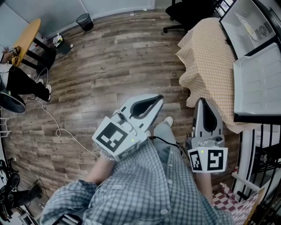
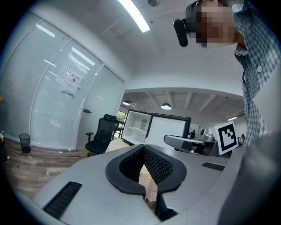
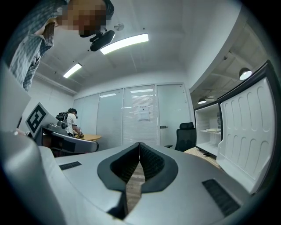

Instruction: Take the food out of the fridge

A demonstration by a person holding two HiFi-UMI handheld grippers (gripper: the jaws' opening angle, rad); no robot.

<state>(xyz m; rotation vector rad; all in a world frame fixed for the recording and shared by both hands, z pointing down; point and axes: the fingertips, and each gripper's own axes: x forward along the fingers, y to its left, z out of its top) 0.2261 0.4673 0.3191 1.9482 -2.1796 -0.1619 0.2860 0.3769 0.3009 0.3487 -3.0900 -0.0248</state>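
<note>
The white fridge (image 1: pixel 248 26) stands open at the top right of the head view, its door (image 1: pixel 259 83) swung toward me. In the right gripper view a pale flat dish (image 3: pixel 214 130) lies on a fridge shelf; what it holds is too small to tell. My left gripper (image 1: pixel 160 97) and right gripper (image 1: pixel 201 100) are held level over the wooden floor, short of the fridge. Both are shut with nothing between the jaws, as seen at the left gripper (image 2: pixel 144 147) and the right gripper (image 3: pixel 139 144).
A table under a beige dotted cloth (image 1: pixel 206 61) stands in front of the fridge. A black office chair (image 1: pixel 189 13) is beyond it. A bin (image 1: pixel 84 21), a round wooden table (image 1: pixel 26 39) and a floor cable (image 1: pixel 52 118) are at the left. A person (image 3: pixel 72 121) is at the far table.
</note>
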